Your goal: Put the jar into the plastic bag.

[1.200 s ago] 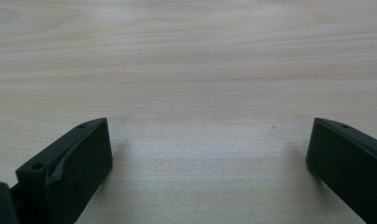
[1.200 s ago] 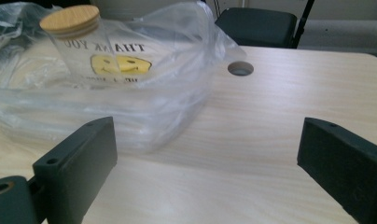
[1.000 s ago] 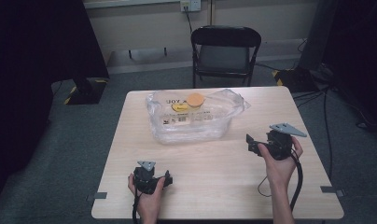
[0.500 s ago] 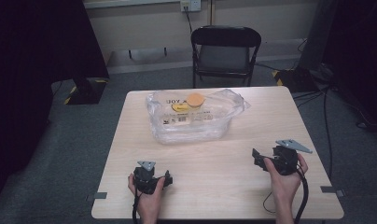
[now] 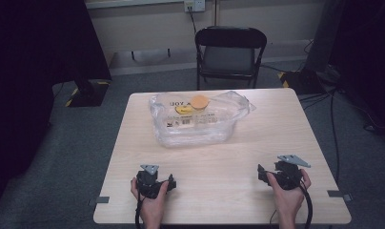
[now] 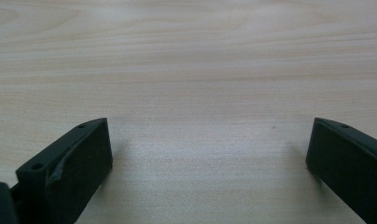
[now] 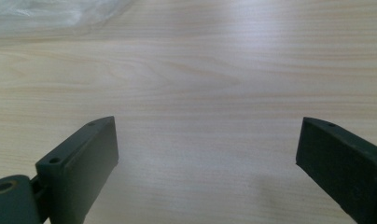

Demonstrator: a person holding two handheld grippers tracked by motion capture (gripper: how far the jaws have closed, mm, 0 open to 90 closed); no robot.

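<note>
A clear plastic bag (image 5: 200, 121) lies on the far middle of the light wooden table (image 5: 219, 162), with an orange round lid (image 5: 199, 102) and a yellow label showing through it. My left gripper (image 5: 170, 183) rests near the front left edge, jaws pointing right. In the left gripper view it (image 6: 209, 140) stands open over bare wood. My right gripper (image 5: 261, 174) sits low near the front right, jaws pointing left. In the right gripper view it (image 7: 207, 135) is open with nothing between the jaws, and a corner of the bag (image 7: 51, 11) shows at top left.
A black folding chair (image 5: 229, 52) stands behind the table's far edge. Cables (image 5: 333, 119) run over the grey floor at the right. Dark curtains (image 5: 38, 57) hang at the left. Bare wood separates the grippers from the bag.
My right hand has come down and toward the front edge, from raised above the table to just over it. The left hand and the bag have stayed put.
</note>
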